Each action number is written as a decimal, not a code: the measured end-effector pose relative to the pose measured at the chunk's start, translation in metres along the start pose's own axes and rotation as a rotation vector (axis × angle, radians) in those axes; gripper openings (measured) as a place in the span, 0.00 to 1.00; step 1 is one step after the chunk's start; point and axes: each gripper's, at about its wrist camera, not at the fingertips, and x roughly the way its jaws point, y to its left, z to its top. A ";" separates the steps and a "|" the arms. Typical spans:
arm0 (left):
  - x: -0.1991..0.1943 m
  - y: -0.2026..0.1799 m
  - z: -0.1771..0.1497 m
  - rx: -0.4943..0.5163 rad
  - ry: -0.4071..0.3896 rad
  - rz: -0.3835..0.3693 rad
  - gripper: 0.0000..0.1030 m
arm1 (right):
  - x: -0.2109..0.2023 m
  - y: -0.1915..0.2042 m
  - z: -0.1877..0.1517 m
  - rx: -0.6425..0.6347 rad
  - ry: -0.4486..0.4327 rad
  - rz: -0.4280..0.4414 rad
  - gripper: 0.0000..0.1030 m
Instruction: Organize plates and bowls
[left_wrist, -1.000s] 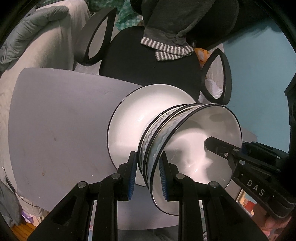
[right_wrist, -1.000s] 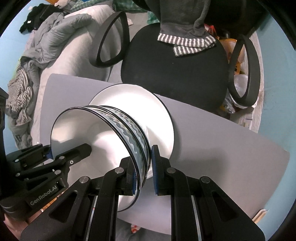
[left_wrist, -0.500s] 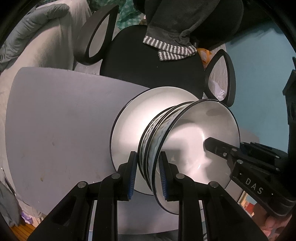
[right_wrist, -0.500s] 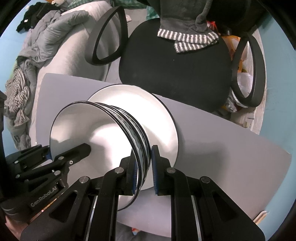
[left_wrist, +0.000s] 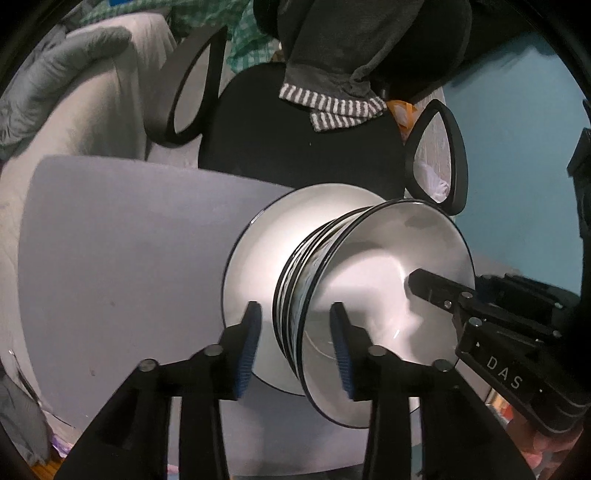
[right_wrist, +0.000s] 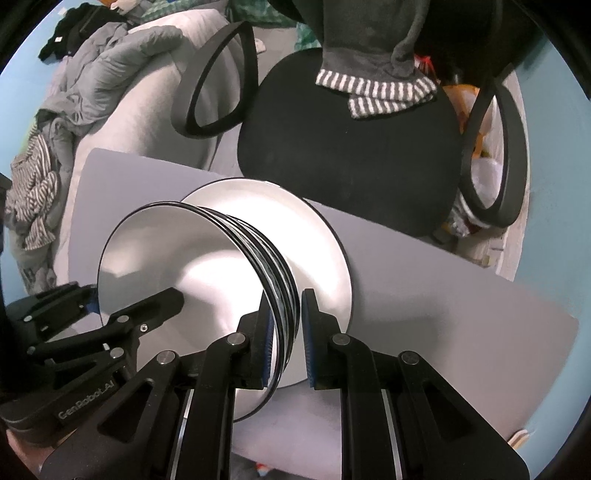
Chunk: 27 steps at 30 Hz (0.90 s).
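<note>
Grey table (left_wrist: 129, 266): I see bare surface at left of frame; far edge meets the black chair (left_wrist: 295, 147).
Bowls (left_wrist: 369, 295): stacked on the white plate (left_wrist: 258, 258), centre frame.
Left gripper (left_wrist: 295, 345): fingers apart, straddling the rim untouched.
Right gripper (right_wrist: 286, 338): I see its pads nearly closed around the bowl rims; contact unclear.

Right gripper (right_wrist: 286, 328) closed on rim of stacked bowls (right_wrist: 184, 280), resting on white plate (right_wrist: 314, 243) atop grey surface (right_wrist: 443, 295); left gripper (right_wrist: 136, 310) reaching inside; black chair (right_wrist: 351, 162) behind
</note>
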 end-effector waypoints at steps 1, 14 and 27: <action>-0.003 -0.002 0.000 0.009 -0.006 0.008 0.42 | -0.004 0.001 0.000 -0.006 -0.018 -0.019 0.25; -0.061 0.000 -0.014 -0.016 -0.190 0.073 0.48 | -0.069 -0.001 -0.007 -0.028 -0.218 -0.127 0.56; -0.124 -0.016 -0.051 -0.062 -0.352 0.071 0.60 | -0.130 0.010 -0.039 -0.066 -0.360 -0.167 0.64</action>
